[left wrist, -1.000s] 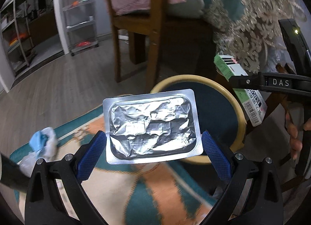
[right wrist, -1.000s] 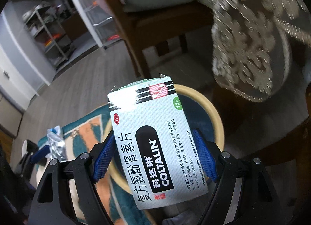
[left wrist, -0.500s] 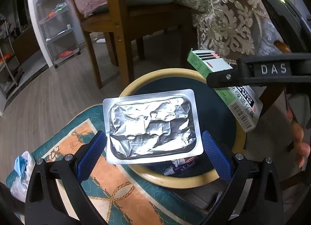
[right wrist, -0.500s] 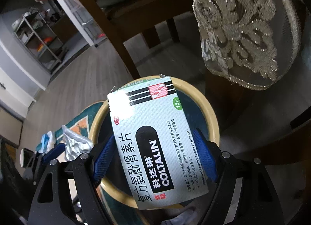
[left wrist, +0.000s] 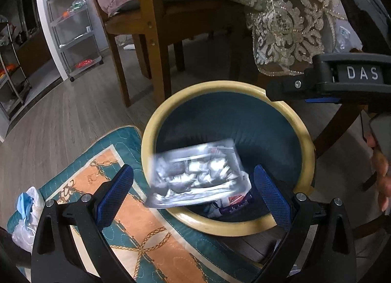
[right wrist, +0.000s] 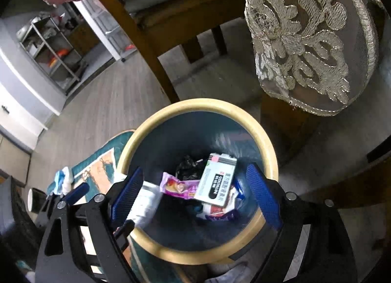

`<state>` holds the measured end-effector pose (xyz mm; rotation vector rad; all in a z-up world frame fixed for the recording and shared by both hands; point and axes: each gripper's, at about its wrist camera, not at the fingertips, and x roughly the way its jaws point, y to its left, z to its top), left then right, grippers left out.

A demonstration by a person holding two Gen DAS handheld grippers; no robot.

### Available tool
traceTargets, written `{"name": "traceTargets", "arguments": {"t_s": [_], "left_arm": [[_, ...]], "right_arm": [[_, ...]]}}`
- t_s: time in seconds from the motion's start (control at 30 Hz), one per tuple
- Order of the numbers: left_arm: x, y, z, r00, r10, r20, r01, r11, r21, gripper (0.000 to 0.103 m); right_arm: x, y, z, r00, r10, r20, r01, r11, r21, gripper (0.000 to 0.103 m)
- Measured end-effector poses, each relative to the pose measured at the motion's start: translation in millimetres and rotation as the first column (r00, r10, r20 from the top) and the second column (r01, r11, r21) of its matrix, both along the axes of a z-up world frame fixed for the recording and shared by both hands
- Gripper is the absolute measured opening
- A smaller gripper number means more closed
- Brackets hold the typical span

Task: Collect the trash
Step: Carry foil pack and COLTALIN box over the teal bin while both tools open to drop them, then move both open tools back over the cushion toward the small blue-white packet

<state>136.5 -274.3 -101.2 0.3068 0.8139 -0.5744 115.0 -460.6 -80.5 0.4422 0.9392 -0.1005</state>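
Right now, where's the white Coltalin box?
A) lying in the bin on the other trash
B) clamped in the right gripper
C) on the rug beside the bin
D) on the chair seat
A: the right wrist view shows the white Coltalin box lying on wrappers inside the bin, clear of the open right gripper.

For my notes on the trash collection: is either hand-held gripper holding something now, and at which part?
Nothing is held. The left hand-held gripper stands open around the falling foil pack; the right hand-held gripper is open, its medicine box in the bin.

foil pack (left wrist: 198, 175): silver, blurred, tilted over the bin's near rim
medicine box (right wrist: 216, 180): lay on wrappers inside the bin (right wrist: 195, 104)
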Motion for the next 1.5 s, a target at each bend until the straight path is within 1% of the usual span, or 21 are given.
{"name": "traceTargets", "arguments": {"t_s": [0.23,0.4,0.6,0.73,0.9,1.0,1.13,1.23,1.33,1.4,1.5], "left_arm": [[-1.7,5.3,8.2,1.0,-0.001,0.014,0.001,1.0,-0.019,0.097],[-4.3,10.6,13.7,1.0,-0.002,0.024,0.003,1.0,-0.012,0.097],[-9.9,36.0,30.2,0.999,0.025,0.034,-0.024,0.999,-0.035,0.097],[-19.3,62.4,41.4,0.998,0.053,0.044,-0.052,0.998,-0.035,0.097],[-35.3,101.9,52.1,0.993,0.095,0.074,-0.095,0.995,-0.001,0.097],[-42.5,126.7,52.1,0.989,0.129,0.075,-0.131,0.991,0.012,0.097],[-51.7,166.7,45.5,0.98,0.193,0.057,-0.196,0.98,0.045,0.097],[-58.5,195.5,39.8,0.972,0.224,0.071,-0.23,0.969,0.09,0.097],[-60.6,224.2,31.7,0.963,0.259,0.07,-0.265,0.957,0.114,0.097],[-61.8,244.2,24.0,0.957,0.285,0.06,-0.291,0.948,0.128,0.097],[-61.9,270.9,4.5,0.947,0.32,0.016,-0.318,0.934,0.163,0.097]], "right_arm": [[-3.9,-0.7,1.7,1.0,-0.009,0.007,0.008,1.0,0.01,0.087],[-2.7,2.1,4.3,1.0,-0.001,0.009,0.001,1.0,0.007,0.087],[-0.3,18.0,12.6,0.999,0.031,0.028,-0.03,1.0,-0.008,0.09],[0.1,35.0,20.7,0.997,0.066,0.041,-0.065,0.997,-0.034,0.092],[-0.1,62.4,27.4,0.993,0.109,0.044,-0.107,0.993,-0.058,0.094],[0.1,83.9,29.4,0.988,0.147,0.041,-0.143,0.986,-0.082,0.094],[-0.3,112.7,30.9,0.983,0.181,0.037,-0.177,0.98,-0.092,0.095],[0.4,140.2,29.5,0.976,0.214,0.034,-0.211,0.973,-0.089,0.095],[1.7,166.9,26.5,0.966,0.256,0.022,-0.253,0.962,-0.104,0.096],[1.5,185.5,23.4,0.959,0.284,0.012,-0.281,0.953,-0.117,0.096],[3.5,205.1,19.9,0.951,0.31,0.006,-0.307,0.944,-0.12,0.096]]}}
